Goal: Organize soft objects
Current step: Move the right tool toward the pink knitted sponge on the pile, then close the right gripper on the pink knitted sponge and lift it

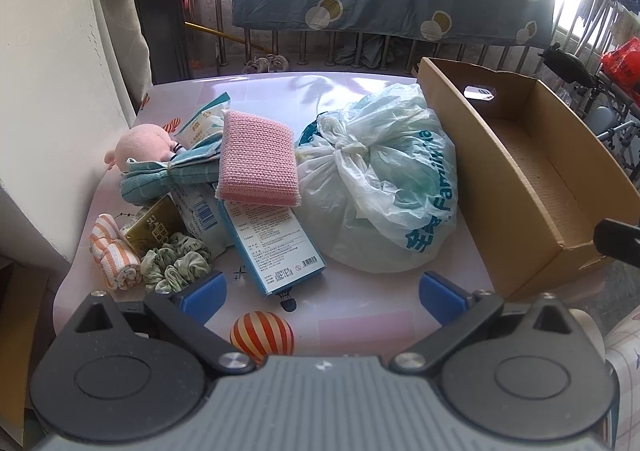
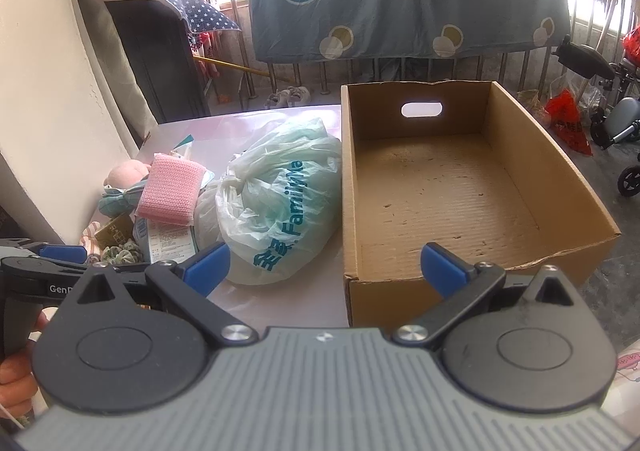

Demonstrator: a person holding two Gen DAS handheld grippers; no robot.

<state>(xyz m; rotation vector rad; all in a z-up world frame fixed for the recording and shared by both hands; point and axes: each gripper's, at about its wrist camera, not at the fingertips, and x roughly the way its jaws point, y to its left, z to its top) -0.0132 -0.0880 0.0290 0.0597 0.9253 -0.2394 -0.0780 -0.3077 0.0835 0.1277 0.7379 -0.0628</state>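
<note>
On the pink table (image 1: 352, 315), a heap of soft goods lies to the left of a cardboard box (image 2: 472, 187). Both grippers hover above the near edge of the table and hold nothing.

Left gripper (image 1: 322, 293): the blue pads stand wide apart. Between them, in the left wrist view, lie the near end of a blue carton (image 1: 276, 247) and a striped balloon print (image 1: 262, 335) on the tablecloth.

Right gripper (image 2: 324, 265): the pads also stand wide apart. The left pad sits in front of the bag (image 2: 276, 211); the right pad sits in front of the box's near wall. A hand (image 2: 16, 379) shows at the lower left of the right wrist view, gripping the left tool's handle.

Heap layout:
- The bag, white plastic with teal print and knotted at the top, lies touching or just beside the box's left wall.
- A pink sponge (image 1: 258, 163) rests tilted on top of the carton, just beside the bag.
- A teal cloth (image 1: 168, 175), cinched at its middle, lies left of the sponge, against a pink plush (image 1: 140, 145).
- A green scrunchie (image 1: 176, 261) lies near the left pad.
- A rolled orange-striped towel (image 1: 114, 251) lies beside the scrunchie.
- A gold packet (image 1: 154, 229) lies behind both.

The box interior holds no items. A handle slot is cut in its far wall.
</note>
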